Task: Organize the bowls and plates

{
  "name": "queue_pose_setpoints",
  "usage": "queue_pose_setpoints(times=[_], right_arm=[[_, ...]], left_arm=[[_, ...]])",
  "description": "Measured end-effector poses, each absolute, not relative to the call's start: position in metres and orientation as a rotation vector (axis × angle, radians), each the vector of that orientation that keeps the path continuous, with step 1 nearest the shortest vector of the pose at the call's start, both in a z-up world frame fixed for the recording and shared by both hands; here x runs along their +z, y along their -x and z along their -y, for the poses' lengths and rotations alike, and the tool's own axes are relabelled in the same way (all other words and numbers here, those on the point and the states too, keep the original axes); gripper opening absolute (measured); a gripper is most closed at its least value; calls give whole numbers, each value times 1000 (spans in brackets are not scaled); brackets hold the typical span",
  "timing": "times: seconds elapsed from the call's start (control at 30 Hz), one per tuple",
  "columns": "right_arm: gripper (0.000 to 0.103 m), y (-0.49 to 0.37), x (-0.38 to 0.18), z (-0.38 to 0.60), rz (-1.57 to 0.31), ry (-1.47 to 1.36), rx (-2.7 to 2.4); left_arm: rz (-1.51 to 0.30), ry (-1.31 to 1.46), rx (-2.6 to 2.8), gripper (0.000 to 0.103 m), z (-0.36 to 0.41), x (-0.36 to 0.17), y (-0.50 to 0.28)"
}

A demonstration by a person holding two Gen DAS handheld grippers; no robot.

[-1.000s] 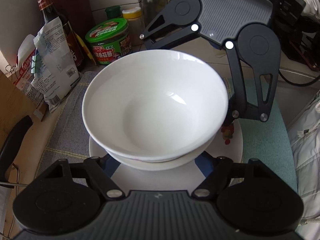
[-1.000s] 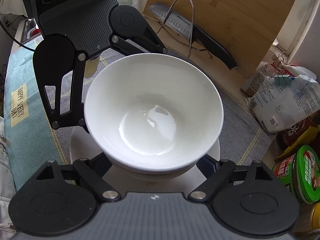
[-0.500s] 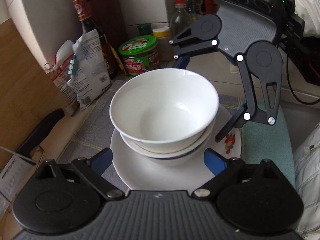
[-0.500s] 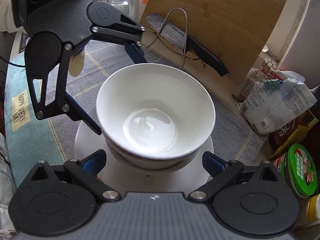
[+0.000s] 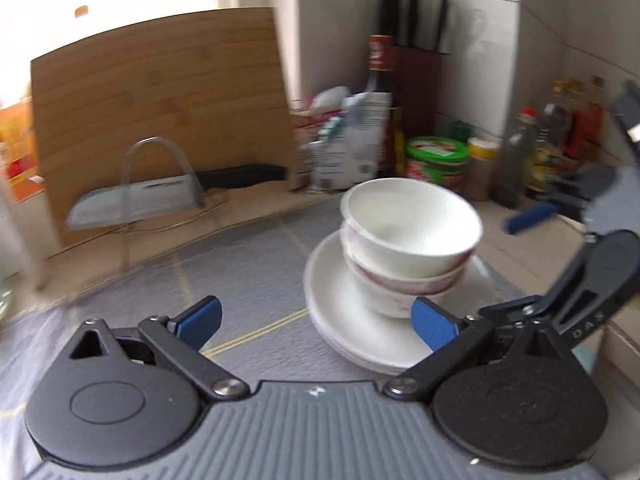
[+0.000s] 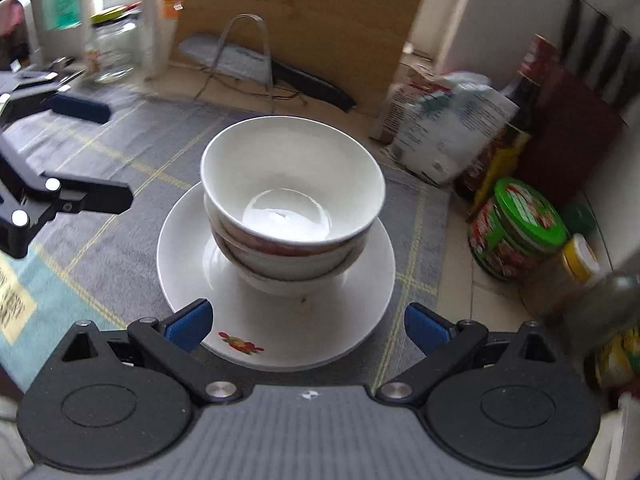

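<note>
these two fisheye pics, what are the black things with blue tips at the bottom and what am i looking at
Those are two-finger grippers, one held in each of a person's hands, each with a camera looking along its fingers. One picture is from the left gripper, the other from the right gripper. Both have just been opening and hold nothing. On the grey mat sits a white plate with stacked bowls on it. Behind are a wooden cutting board, a knife and jars.
</note>
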State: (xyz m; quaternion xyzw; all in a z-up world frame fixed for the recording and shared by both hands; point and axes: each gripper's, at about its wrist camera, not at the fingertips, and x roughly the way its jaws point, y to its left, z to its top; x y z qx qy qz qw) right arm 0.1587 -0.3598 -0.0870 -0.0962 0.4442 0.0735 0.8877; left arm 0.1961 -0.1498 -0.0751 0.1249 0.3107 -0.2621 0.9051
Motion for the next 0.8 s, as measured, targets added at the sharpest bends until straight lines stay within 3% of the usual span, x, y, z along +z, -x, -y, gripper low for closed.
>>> queue_pose_setpoints(times=[0.2, 0.8], right_arm=[[103, -129, -81, 344, -986, -110, -279], [103, -59, -28, 294, -878, -114, -445]], left_arm=[[-632, -343, -435, 102, 142, -65, -167], [-746, -258, -413, 102, 118, -22, -129]])
